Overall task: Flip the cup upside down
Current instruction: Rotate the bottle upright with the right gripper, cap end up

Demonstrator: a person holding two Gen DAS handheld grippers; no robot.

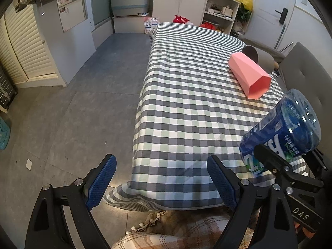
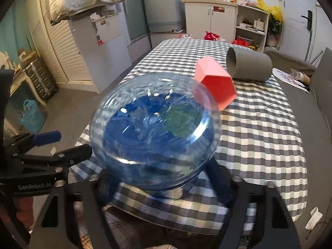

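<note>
Clear blue-labelled plastic cup sits clamped in your right gripper, its base facing the camera, long axis along the fingers; your left gripper gapes empty.

A long table draped in a grey, green and white checked cloth carries the things. On it a pink faceted cup lies on its side, and just beside it a grey cylindrical cup lies toppled too
</note>
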